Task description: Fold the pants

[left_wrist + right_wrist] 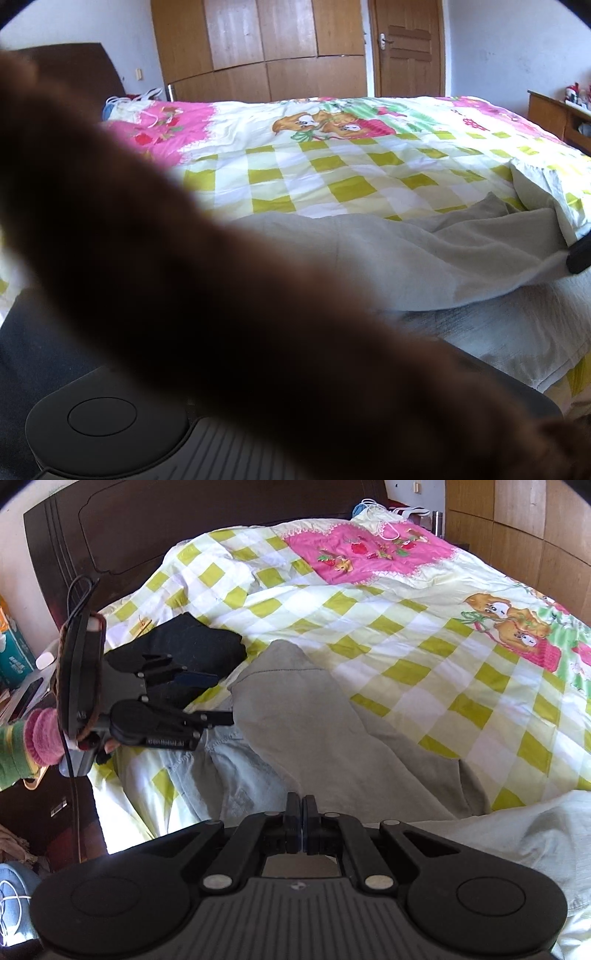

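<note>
Both tongs sat at the near edge of the bed. Right tongs (303,821) were clenched with the pads pressed together; from its own view I could not be sure whether a thin edge of cloth was caught between them, though the left wrist view showed a dark tip at the lifted corner of the grey fabric, which suggests a pinch. Left tongs (225,698) stood released in the right wrist view — fingers apart, nothing visibly between them, tips just at the far end of the garment. Its own camera was mostly covered by a blurred brown shape, so that view added nothing about its state.

The pants (332,738), grey-beige, lay rumpled along the near edge of the bed, their long axis running roughly from the right tongs toward the left tongs and the headboard (166,528) side. A paler, light-blue layer (229,775) showed beneath on the left.

Judging from this, the next move depends on the left tongs, which is nearer the free end: it would have to close on that end before the fold could be carried along the length.

Around lay the checked quilt (406,646); a folded dark garment (199,642) rested behind the left tongs, toward the headboard corner.
</note>
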Demonstrator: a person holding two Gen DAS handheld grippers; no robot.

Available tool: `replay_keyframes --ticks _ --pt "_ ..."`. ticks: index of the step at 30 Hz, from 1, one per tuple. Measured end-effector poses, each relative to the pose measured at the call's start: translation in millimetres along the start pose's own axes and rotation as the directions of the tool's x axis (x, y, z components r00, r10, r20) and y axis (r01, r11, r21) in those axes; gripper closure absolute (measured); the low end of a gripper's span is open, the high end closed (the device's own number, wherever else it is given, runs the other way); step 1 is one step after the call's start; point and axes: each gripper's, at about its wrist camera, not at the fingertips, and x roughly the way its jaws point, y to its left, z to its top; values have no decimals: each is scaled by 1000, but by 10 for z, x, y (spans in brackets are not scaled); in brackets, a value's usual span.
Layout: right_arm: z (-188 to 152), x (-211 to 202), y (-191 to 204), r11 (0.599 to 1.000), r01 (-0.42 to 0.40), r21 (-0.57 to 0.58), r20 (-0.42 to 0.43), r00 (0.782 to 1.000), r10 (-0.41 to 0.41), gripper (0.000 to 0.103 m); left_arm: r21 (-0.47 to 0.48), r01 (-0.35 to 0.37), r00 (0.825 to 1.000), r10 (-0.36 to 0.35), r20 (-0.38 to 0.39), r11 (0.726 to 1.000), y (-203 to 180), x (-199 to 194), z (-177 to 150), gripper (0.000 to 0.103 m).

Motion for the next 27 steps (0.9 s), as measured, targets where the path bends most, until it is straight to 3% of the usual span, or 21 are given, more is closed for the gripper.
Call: replay_keyframes --ticks 4,7,9,11,13,19,23,27 --pt "74 -38 -10 1000 10 21 8 1000 -10 84 177 -61 997 52 57 982 -246 96 -22 33" --pt "113 -99 37 999 40 -3 16 999 -40 84 263 -137 989 115 98 955 -377 263 10 31" --pt "132 -182 43 998 55 -13 20 998 -54 84 247 -173 983 151 103 953 -368 357 74 44" --pt "130 -288 60 998 64 -15 27 998 -64 84 179 -158 986 144 85 971 -254 349 161 82" --pt "80 -374 124 999 53 -13 29 998 -52 84 106 -133 988 123 93 985 -108 200 219 89" --pt "-407 -81 365 1000 -16 -15 -86 996 15 84 106 -137 986 125 114 985 -164 -406 71 94" --pt "-698 377 360 1000 23 -15 -214 977 -26 83 133 -97 995 101 -25 986 -328 -284 -325 93" --pt "-693 297 319 1000 25 4 -187 982 -24 83 183 -99 990 115 -77 978 -455 -190 -534 92"
